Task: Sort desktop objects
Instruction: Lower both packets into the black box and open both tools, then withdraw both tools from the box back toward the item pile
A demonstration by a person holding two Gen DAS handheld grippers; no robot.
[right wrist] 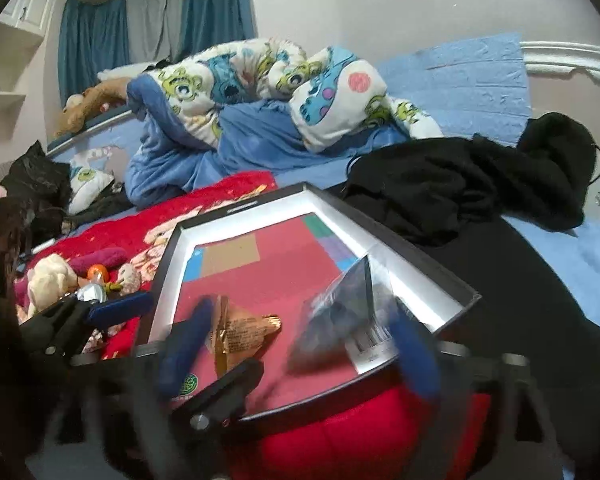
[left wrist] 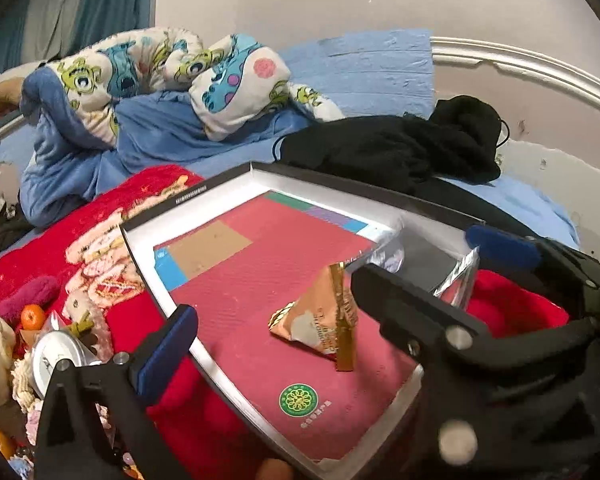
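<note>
Mostly clutter on a bed, and much of it is cut off by the tongs themselves. A shallow box (left wrist: 188,196) with black rim and white inner wall lies on a red blanket (left wrist: 100,216), lined with a dark red sheet. On that sheet sits a gold snack packet (left wrist: 320,320), crumpled, print too small to read. At the box's far right corner lies a clear foil bag (right wrist: 348,300) with a dark inside; contents cannot be told.

Left gripper (left wrist: 332,280): jaws spread wide, nothing pinched; the packet lies between them, touching neither. Its blue fingertips (left wrist: 168,344) show partly.

Right gripper (right wrist: 300,348): jaws wide apart too, badly motion-blurred, holding nothing; the foil bag lies loose between them.

Left of the box: a small orange (left wrist: 32,316), a metal can (left wrist: 60,356), plush toys, half hidden. A black garment (left wrist: 392,148) lies behind the box, and a cartoon-print duvet (left wrist: 140,72) beyond.
</note>
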